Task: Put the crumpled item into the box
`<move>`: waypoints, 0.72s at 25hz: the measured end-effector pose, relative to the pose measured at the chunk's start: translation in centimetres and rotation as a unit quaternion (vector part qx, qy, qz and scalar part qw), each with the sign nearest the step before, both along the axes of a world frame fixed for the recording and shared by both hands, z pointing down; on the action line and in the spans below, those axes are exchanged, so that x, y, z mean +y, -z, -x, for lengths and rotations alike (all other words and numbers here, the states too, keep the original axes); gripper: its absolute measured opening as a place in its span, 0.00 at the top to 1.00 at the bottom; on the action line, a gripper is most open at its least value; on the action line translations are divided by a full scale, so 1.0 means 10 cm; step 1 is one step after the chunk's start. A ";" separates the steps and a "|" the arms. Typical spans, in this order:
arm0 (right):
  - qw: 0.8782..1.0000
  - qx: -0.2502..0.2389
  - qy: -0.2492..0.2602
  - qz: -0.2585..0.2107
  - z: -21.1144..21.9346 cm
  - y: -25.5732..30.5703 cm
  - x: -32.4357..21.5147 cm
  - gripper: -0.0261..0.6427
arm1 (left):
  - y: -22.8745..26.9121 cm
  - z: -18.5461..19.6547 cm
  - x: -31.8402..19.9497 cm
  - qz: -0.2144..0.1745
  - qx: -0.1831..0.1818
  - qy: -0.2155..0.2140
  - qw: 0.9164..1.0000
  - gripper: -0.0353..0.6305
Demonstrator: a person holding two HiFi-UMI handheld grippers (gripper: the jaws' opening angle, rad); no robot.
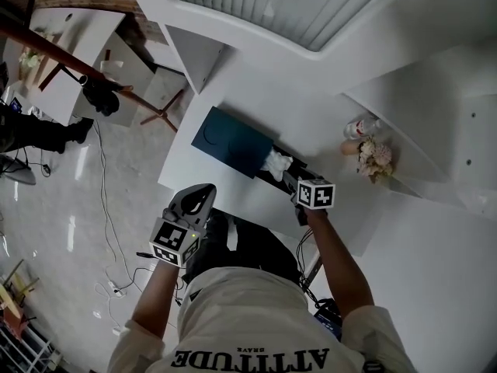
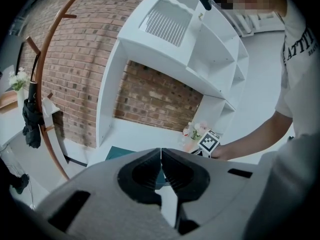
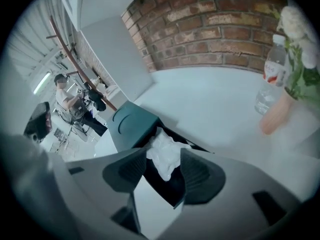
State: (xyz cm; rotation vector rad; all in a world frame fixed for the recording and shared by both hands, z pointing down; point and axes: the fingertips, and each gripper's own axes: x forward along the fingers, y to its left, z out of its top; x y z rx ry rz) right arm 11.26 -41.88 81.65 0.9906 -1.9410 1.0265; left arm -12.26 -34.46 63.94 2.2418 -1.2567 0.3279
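Note:
A white crumpled item [image 1: 276, 162] lies in the open black box [image 1: 264, 176] on the white table [image 1: 233, 189], beside the box's dark teal lid [image 1: 229, 138]. My right gripper [image 1: 287, 177] hovers just above it, open. In the right gripper view the crumpled item [image 3: 162, 151] shows between the spread jaws of the right gripper [image 3: 163, 166], resting in the box [image 3: 167, 186], with the pads off it. My left gripper [image 1: 203, 193] is held off the table's near edge, shut and empty; in its own view the left gripper [image 2: 161, 156] has its jaws meeting.
A vase of pale flowers [image 1: 374, 158] and a water bottle [image 1: 362, 126] stand at the table's right end. White shelving [image 1: 419, 84] rises behind. A wooden coat rack [image 1: 93, 76] and cables [image 1: 109, 231] are on the floor to the left. A person [image 3: 62, 91] stands far off.

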 end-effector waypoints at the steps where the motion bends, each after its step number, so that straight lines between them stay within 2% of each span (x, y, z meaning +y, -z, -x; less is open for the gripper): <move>1: 1.000 -0.006 -0.004 -0.013 0.02 0.10 0.00 0.63 | 0.03 0.01 0.01 -0.004 0.001 -0.003 1.000 0.91; 4: 0.998 -0.019 -0.006 -0.058 0.09 0.44 -0.01 0.68 | 0.09 0.05 0.05 -0.017 0.002 -0.009 1.000 0.91; 9: 0.992 -0.014 -0.011 -0.124 0.08 0.87 0.14 0.79 | 0.17 0.24 0.16 -0.034 0.005 -0.013 0.999 0.91; 18: 0.978 0.005 -0.032 -0.206 0.02 1.50 0.62 0.86 | 0.25 0.44 0.42 -0.054 0.008 -0.050 0.997 0.91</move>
